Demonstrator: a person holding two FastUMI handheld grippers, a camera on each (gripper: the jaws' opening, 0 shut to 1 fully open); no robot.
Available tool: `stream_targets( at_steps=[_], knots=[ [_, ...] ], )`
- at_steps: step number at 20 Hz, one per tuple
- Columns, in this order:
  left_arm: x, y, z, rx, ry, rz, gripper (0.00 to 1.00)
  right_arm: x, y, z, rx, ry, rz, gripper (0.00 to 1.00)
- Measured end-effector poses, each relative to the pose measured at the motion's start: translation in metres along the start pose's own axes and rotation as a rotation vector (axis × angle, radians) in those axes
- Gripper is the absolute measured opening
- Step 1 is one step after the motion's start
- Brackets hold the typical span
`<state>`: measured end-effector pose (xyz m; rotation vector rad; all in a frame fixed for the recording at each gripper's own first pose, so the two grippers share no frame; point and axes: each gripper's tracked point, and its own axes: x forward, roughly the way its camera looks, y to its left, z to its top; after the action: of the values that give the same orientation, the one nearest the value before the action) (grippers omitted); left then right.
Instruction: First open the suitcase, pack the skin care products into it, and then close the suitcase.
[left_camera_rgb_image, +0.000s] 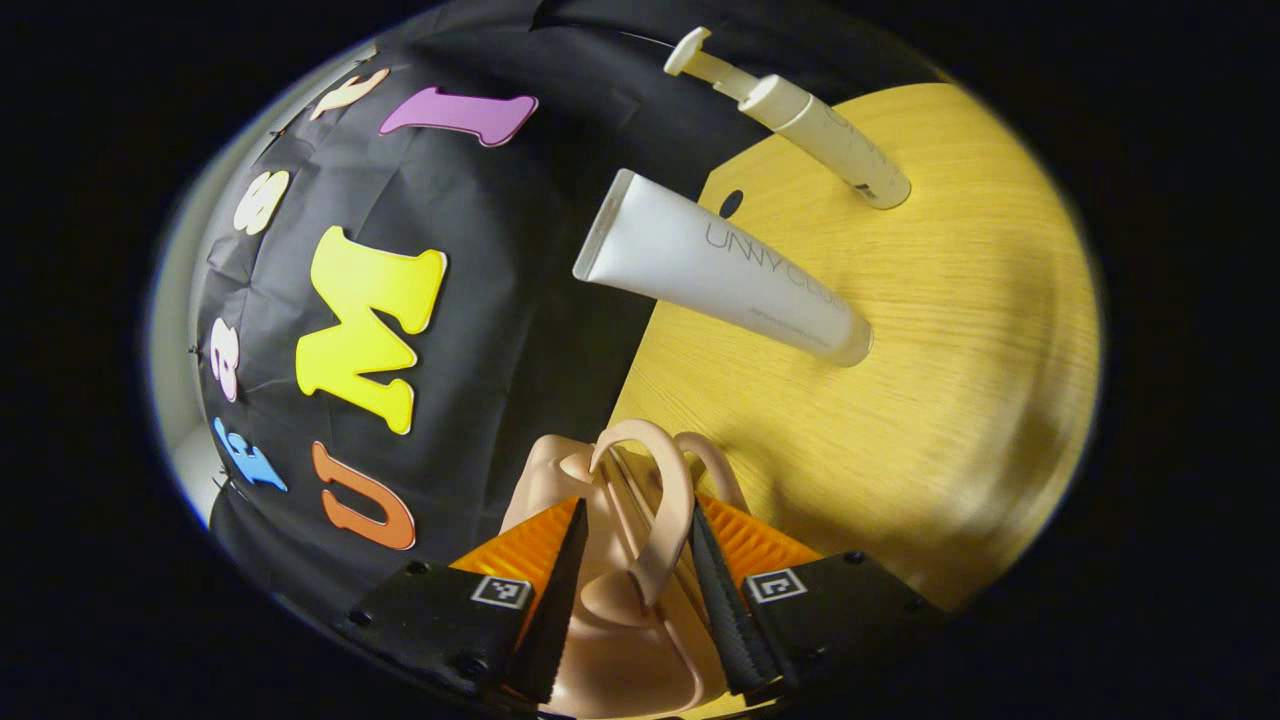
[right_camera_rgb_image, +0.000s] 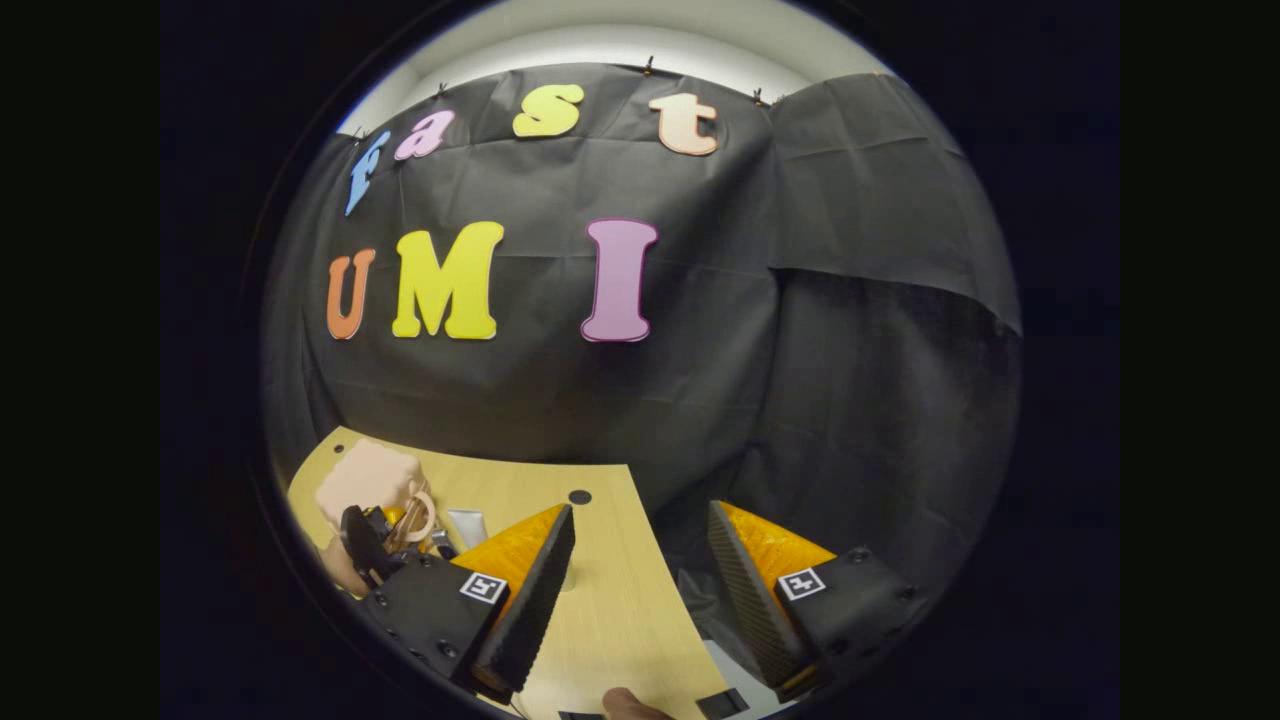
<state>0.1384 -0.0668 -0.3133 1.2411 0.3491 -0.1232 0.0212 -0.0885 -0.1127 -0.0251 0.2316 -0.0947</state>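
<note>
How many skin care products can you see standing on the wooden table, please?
2: a white tube mid-table and a cream pump bottle beyond it, both upright. Others may be hidden behind the pink suitcase.

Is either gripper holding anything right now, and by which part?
The left gripper has its fingers either side of the pink suitcase's carry handle, apparently gripping it. The right gripper is open over the table edge, holding nothing.

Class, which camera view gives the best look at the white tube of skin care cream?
The left gripper view: the white tube appears whole there, on the wooden table, beside the pump bottle. In the right gripper view, just a small white bit that may be the tube shows far off behind the other gripper.
</note>
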Motion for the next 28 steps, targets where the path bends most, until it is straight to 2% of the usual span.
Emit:
stream_targets(
  at_steps=[2, 3, 7, 10, 14, 17, 18, 19, 24, 28],
  knots=[
    [0.004, -0.01, -0.007, 0.033, 0.03, -0.051, 0.48, 0.002, -0.001, -0.001, 0.018, 0.006, 0.001, 0.8],
    [0.0, -0.009, -0.007, 0.047, 0.036, -0.049, 0.28, 0.002, -0.001, -0.004, 0.019, 0.009, 0.0, 0.8],
    [0.0, -0.004, -0.005, 0.078, 0.04, -0.044, 0.12, 0.001, 0.001, -0.001, -0.001, -0.002, 0.007, 0.8],
    [-0.008, 0.004, -0.007, 0.055, 0.038, -0.059, 0.07, -0.001, 0.008, 0.003, -0.02, -0.016, 0.015, 0.8],
    [-0.018, 0.039, -0.005, -0.033, 0.021, -0.087, 0.03, -0.006, 0.019, 0.008, -0.024, -0.029, 0.024, 0.8],
    [-0.032, 0.076, -0.009, -0.144, 0.011, -0.078, 0.03, -0.009, 0.031, 0.015, -0.021, -0.044, 0.031, 0.79],
    [-0.037, 0.092, -0.011, -0.177, 0.008, -0.071, 0.0, -0.01, 0.038, 0.017, -0.018, -0.048, 0.036, 0.78],
    [-0.042, 0.108, -0.015, -0.205, 0.001, -0.066, 0.03, -0.011, 0.046, 0.019, -0.017, -0.051, 0.043, 0.78],
    [-0.056, 0.179, -0.054, -0.37, 0.001, -0.044, 0.03, -0.015, 0.085, 0.027, -0.035, -0.067, 0.057, 0.8],
    [-0.061, 0.235, -0.113, -0.531, 0.033, 0.01, 0.03, -0.017, 0.126, 0.03, -0.046, -0.064, 0.081, 0.8]
  ],
)
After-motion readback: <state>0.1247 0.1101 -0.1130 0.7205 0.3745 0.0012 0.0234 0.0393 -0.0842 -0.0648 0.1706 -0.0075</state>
